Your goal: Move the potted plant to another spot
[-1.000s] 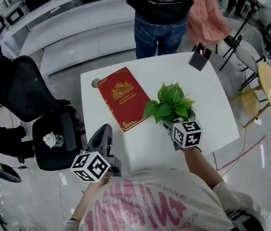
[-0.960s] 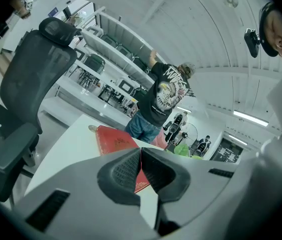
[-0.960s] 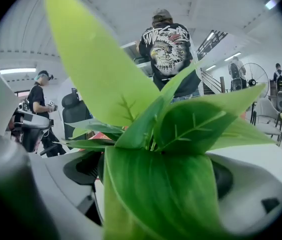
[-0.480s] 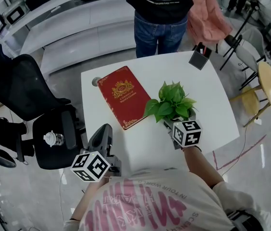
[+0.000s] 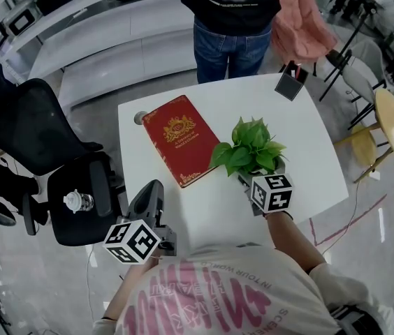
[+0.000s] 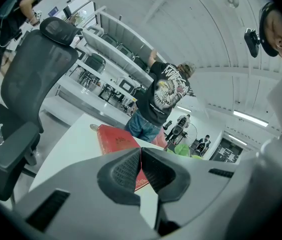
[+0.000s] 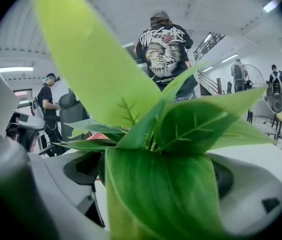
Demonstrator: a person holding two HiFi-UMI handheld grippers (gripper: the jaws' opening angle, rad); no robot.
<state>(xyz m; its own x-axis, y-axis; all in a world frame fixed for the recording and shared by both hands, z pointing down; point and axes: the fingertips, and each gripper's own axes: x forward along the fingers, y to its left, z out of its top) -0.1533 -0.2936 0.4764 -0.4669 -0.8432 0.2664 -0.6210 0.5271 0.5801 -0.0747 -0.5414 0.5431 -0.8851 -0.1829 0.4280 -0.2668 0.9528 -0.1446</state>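
Gripper views alone show us the left gripper (image 6: 141, 154) pressed together, empty, and the right gripper (image 7: 153, 176) straddling the potted plant (image 7: 181, 129), leaves hiding contact.

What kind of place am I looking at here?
Most likely an open office or lab: long white desks, a black office chair, and a small white table holding a red book and a potted plant.
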